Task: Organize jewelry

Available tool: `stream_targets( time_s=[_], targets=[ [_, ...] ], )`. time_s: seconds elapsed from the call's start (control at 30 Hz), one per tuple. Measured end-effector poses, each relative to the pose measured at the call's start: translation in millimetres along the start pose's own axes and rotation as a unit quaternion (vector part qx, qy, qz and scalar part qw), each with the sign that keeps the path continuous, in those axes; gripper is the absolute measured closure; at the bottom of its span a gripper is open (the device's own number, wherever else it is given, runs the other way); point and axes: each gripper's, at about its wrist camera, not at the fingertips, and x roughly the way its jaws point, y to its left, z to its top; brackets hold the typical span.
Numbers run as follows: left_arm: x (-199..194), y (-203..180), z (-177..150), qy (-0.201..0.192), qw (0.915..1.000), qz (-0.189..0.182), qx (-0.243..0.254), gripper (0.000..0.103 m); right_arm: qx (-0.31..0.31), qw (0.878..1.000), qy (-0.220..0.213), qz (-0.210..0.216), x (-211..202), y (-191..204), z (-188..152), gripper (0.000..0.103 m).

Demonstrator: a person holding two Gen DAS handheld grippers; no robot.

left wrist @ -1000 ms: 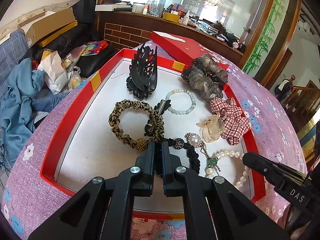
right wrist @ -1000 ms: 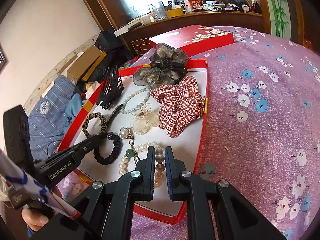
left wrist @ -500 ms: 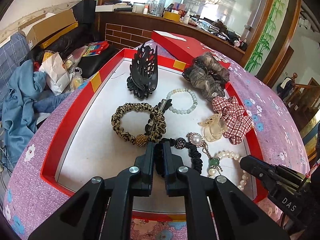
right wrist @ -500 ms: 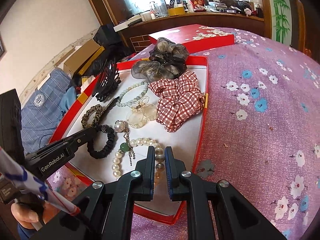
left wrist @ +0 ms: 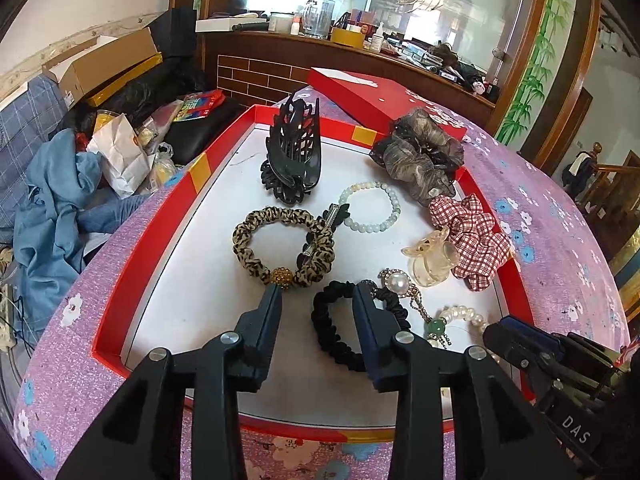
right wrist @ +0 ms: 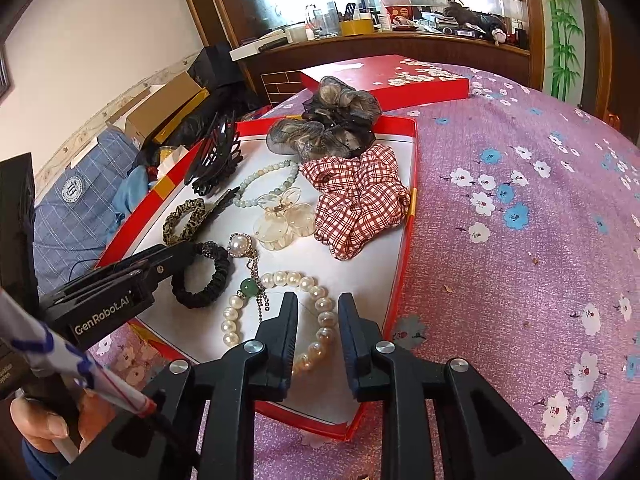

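A red tray (left wrist: 140, 208) with a white floor holds jewelry and hair pieces. My left gripper (left wrist: 318, 294) is open over the black scrunchie (left wrist: 332, 332), its right finger inside or over the loop. A leopard hair tie (left wrist: 280, 244), black claw clip (left wrist: 294, 160), pale bead bracelet (left wrist: 372, 208), clear clip (left wrist: 430, 256) and checked scrunchie (left wrist: 472, 236) lie beyond. My right gripper (right wrist: 318, 300) is open and straddles the right side of the pearl bracelet (right wrist: 276, 312). The pearl and green-bead pendant (right wrist: 246, 264) lies beside it.
A grey organza scrunchie (right wrist: 328, 124) sits at the tray's far end, next to the red box lid (right wrist: 400, 76). The purple flowered cloth (right wrist: 520, 220) covers the table to the right. Clutter, boxes and blue fabric (left wrist: 48, 200) lie off the left edge.
Both grippers have opened from shut. The left one moved forward over the black scrunchie; the right one moved forward over the pearl bracelet.
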Motion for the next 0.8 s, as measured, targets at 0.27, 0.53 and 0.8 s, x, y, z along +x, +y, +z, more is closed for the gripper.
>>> stream_targets(
  time_s=[0.27, 0.53, 0.8],
  targets=[
    [2, -3, 0, 0.004, 0.9999, 0.01, 0.01, 0.06, -0.01, 1.0, 0.0, -0.001, -1, 4, -3, 0.076],
    [3, -5, 0, 0.004, 0.9996, 0.022, 0.015, 0.054, -0.023, 1.0, -0.008, -0.003, -8, 9, -6, 0.068],
    [1, -5, -1, -0.002, 0.9987, 0.048, 0.014, 0.025, -0.02, 0.999, -0.026, -0.004, -19, 7, -8, 0.053]
  ],
)
